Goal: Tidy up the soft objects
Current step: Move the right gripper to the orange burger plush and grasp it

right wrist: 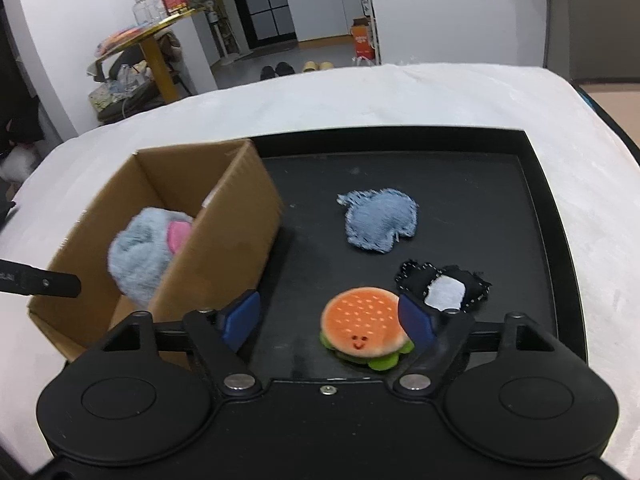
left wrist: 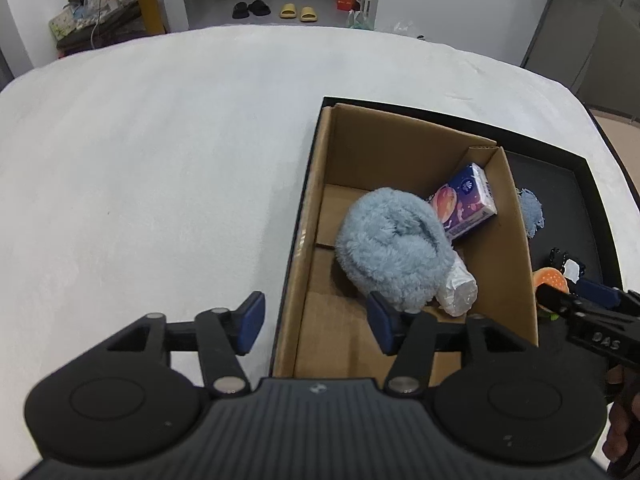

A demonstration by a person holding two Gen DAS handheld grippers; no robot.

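Observation:
A fluffy blue plush (left wrist: 394, 248) lies inside the cardboard box (left wrist: 516, 240), beside a tissue pack (left wrist: 464, 204) and a white wrapped roll (left wrist: 460, 288). My left gripper (left wrist: 316, 320) hovers open over the box's near-left wall with nothing between its fingers, and the plush lies just past its right finger. On the black tray (right wrist: 400, 176) a burger plush (right wrist: 364, 330) lies between the open jaws of my right gripper (right wrist: 328, 320), close to the right finger (right wrist: 416, 322) and far from the left one. A denim patch (right wrist: 380, 220) and a black-and-white patch (right wrist: 444, 288) lie further back on the tray.
The box (right wrist: 224, 232) stands on the tray's left part, on a table under a white cloth (left wrist: 160, 160). The left gripper's finger (right wrist: 40, 282) pokes in at the left of the right wrist view. Past the table's far edge are slippers (left wrist: 298, 12) and a cluttered shelf (left wrist: 96, 4).

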